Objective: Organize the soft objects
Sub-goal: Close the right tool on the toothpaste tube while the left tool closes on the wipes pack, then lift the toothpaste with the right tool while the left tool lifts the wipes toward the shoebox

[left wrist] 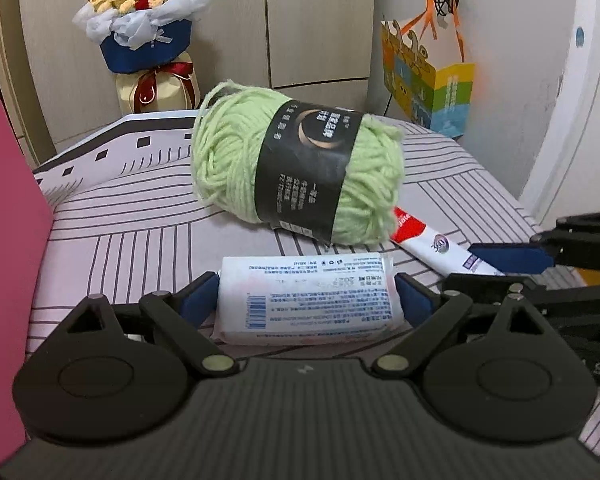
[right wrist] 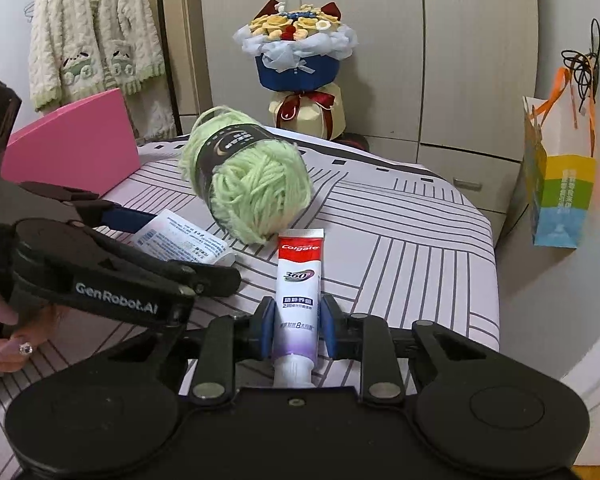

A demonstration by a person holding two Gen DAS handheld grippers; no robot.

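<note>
Your biggest risk sits in your right claw (right wrist: 296, 330): its blue pads are drawn close about the lower body of the white, red and purple toothpaste tube (right wrist: 298, 300), and they look to be touching its sides, but I judge the hold shallow, since a slick, squashy tube can slide out when you lift, or bulge toward its crimped end if you squeeze harder. Your left claw (left wrist: 306, 300) is spread wide around the white plastic-wrapped tissue pack (left wrist: 306, 300), one blue pad at each short end; from the left wrist view they seem to meet the wrapper, yet I cannot tell whether they press firmly enough to carry it. If they only graze it, the pack could tip or drop as you raise it. Both claws work close together, the right one's finger lying just beside the left claw, so lifting both at once may knock one against the other. The pale green yarn ball with a black paper band (left wrist: 296, 172) rests on the striped table (left wrist: 140, 232) just beyond the pack and touching the tube's far end; a careless pull could roll it. The tube lies lengthwise between your right pads, cap end toward the camera, and the pack lies crosswise between your left pads, both resting on the table. The pink board (right wrist: 76, 148) stands at the left edge.
</note>
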